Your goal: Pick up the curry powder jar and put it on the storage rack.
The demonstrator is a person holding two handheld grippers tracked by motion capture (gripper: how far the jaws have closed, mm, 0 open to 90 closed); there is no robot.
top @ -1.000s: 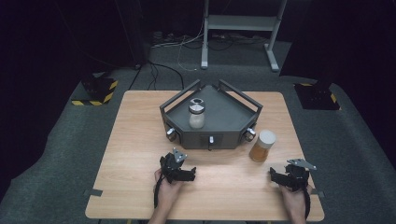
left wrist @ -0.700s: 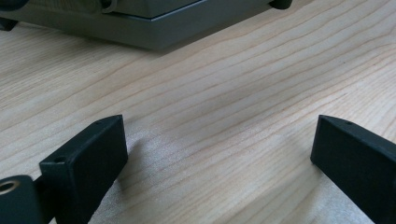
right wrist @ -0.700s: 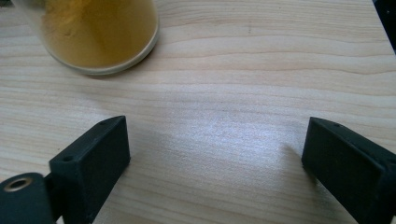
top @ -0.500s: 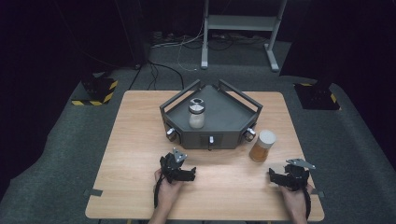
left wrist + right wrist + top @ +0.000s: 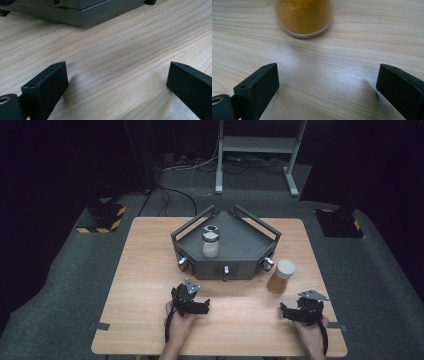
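Orange-filled jar: standing upright on the bare tabletop, just beside the right front corner of the tray, white lid on, untouched by either tool.
Left hand-held gripper: resting low on the tabletop in front of the tray's left half, jaws spread wide and nothing between them; the left gripper view has only wood grain between the 2 black jaws, with the tray's grey base ahead.
Grey tray: angular, railed, sitting mid-tabletop with 3 small knobs along its front face.
White-filled jar: upright on the tray floor, towards its left side, dark cap on top; that one looks already placed.
Right hand-held gripper: down near the front right edge of the tabletop, aimed at the orange-filled jar; its jaws have just been opening and now stand wide, nothing between them.
Right gripper view: the jar's amber body sits ahead of the jaws, a little blurred, near but apart from them.
Progress: my read is 1 jar in the tray and 1 to go.
Left to do: close in on the orange-filled jar, grip it, lift it over the rail and set it down beside the first.
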